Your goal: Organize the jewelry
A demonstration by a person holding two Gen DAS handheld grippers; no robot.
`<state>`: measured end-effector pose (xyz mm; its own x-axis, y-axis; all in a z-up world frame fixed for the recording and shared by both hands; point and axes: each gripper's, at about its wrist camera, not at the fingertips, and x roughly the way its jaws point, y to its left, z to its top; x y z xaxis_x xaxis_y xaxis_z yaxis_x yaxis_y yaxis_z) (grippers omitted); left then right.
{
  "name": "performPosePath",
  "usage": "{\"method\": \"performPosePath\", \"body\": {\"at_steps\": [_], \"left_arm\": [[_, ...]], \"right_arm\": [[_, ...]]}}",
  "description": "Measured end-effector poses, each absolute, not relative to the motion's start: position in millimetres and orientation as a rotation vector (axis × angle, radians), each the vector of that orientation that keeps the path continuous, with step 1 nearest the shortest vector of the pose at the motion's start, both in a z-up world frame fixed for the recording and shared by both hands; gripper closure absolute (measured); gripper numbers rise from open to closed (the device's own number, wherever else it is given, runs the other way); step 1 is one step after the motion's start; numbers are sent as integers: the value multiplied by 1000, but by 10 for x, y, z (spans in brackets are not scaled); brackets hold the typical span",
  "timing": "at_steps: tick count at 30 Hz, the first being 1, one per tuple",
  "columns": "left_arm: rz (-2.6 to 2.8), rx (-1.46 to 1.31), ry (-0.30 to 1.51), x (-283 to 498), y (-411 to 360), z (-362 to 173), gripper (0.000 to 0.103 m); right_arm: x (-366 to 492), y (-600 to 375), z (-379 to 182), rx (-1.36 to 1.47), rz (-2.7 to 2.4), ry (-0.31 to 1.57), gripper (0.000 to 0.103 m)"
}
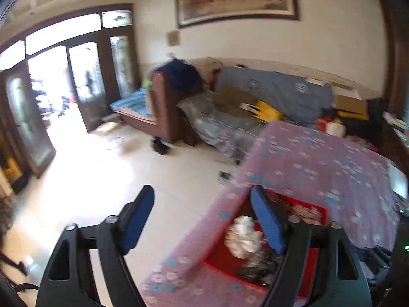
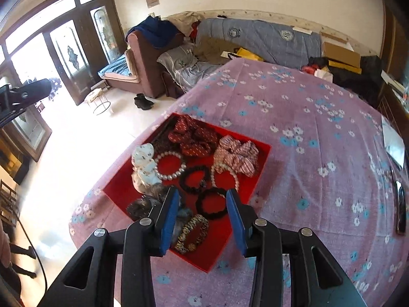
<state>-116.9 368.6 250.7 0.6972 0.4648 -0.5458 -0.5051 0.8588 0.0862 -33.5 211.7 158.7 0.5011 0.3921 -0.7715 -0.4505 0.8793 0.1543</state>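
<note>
Hovering above red tray [image 2: 258, 174]: right gripper [image 2: 202, 199], angled down, jaws apart, empty, over black bracelet [image 2: 213, 203]. Left gripper [image 1: 202, 199], jaws wide, empty, at tray's edge.

Red tray [image 2: 263, 151] sits near the table's [image 2: 319, 138] left edge & is packed w/ hair ties and bead rings, hardly any bare floor inside. Right gripper [image 2: 202, 197] hangs above it, jaws apart, nothing between. Cloth right of tray is wide open. Phone [image 2: 400, 209] lies at far right edge. Left gripper [image 1: 202, 197] jaws wide, empty.
</note>
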Motion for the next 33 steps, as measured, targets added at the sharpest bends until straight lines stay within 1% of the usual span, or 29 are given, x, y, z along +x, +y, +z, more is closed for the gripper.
{"method": "performPosePath", "body": {"at_steps": [1,2,3,5,9,16,20,23,26,30,33], "left_arm": [[577,-67,573,-1234,3735,2537,24],[611,-66,554,-1297,3778,2563,21],[641,-67,536,-1349,3815,2585,14],[719,-69,479,-1484,3880,2646,8],[821,-56,401,-1647,3897,2813,2],[903,1,312,-1797,3606,3124,0],[816,27,289,-1762,3290,3244,0],[699,6,348,-1600,3101,3193,0],[611,-24,452,-1403,2921,2965,0],[522,-31,595,-1161,2630,2568,0],[466,-48,667,-1100,2471,2383,0]], "right_arm": [[-339,2145,1599,-69,518,913,57],[-348,2178,1607,-70,529,914,55],[-360,2212,1608,-75,542,915,55],[-392,2278,1605,-84,567,918,54],[-482,2312,1625,-90,610,910,54],[-535,2109,1657,-51,627,872,54],[-537,1912,1648,-17,620,866,53],[-543,1710,1679,2,597,853,53],[-569,1498,1698,-3,566,844,46],[-575,1199,1663,-15,506,867,46],[-574,973,1631,-23,462,890,45]]}}
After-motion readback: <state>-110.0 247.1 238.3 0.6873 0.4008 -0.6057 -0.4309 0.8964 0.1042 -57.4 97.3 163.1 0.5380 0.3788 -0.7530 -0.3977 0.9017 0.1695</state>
